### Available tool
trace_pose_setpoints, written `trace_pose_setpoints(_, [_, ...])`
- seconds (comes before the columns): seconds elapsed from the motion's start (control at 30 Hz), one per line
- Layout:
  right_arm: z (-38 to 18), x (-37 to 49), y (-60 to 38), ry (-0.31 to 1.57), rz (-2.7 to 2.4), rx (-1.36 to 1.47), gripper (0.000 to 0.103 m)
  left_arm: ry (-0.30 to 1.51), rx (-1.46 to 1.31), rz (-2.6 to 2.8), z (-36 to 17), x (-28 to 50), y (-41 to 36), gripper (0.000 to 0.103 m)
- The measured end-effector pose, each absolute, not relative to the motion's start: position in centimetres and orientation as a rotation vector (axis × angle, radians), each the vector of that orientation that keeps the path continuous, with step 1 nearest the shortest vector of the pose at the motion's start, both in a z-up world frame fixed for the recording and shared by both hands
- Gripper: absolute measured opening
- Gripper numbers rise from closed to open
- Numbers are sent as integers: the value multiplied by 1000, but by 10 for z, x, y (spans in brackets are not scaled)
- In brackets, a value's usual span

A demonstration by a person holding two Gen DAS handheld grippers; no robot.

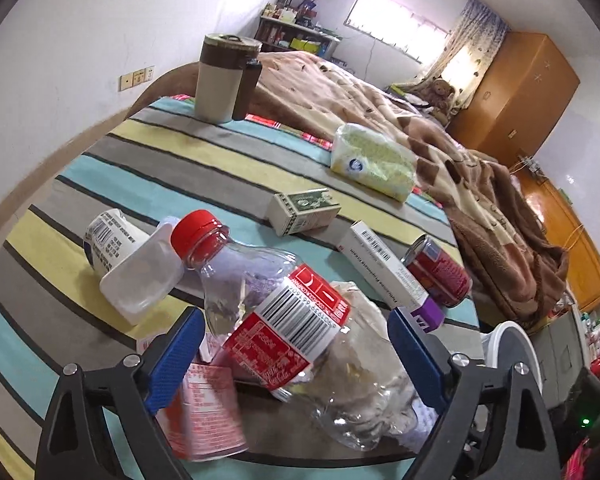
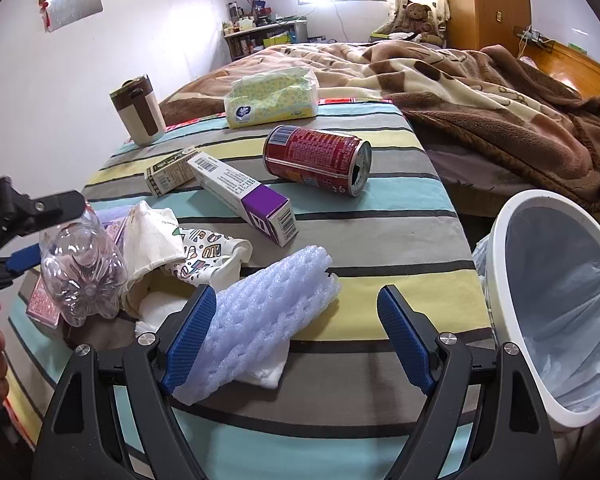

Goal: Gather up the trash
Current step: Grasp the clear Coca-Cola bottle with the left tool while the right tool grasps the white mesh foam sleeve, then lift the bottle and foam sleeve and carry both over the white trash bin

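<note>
An empty clear cola bottle with a red cap lies on the striped table. My left gripper is open, its blue fingers on either side of the bottle's body. The bottle's base also shows in the right wrist view. My right gripper is open over a lilac foam net sleeve, whose left side touches the left finger. A white bin with a plastic liner stands right of the table. A red can lies on its side.
A purple-ended white box, a small green box, crumpled paper cups, a red carton, a yoghurt pot, a tissue pack and a brown mug are on the table. A bed with a blanket lies behind.
</note>
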State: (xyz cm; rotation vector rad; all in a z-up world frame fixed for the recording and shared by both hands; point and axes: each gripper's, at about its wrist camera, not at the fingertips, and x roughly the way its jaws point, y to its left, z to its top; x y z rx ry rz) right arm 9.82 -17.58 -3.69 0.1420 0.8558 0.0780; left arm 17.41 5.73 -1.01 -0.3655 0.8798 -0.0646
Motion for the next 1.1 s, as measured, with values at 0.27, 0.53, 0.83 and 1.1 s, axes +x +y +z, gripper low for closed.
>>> trace_pose_setpoints(0.27, [-43,103,-187,894,147,259,69,947,-392,-142,-22,180,48,79])
trace_pose_setpoints(0.53, [-43,103,-180,894,191,295,46,954,-331,-151,-25,177,37,62])
trace_pose_setpoints(0.83, [-38,95,-186,853,210,300,14,935,-288,-183,-24,163,35,62])
trace_pose_setpoints(1.1, [-30,83,-191,797,247,315,7,901,-279,-209,-20,143,32,62])
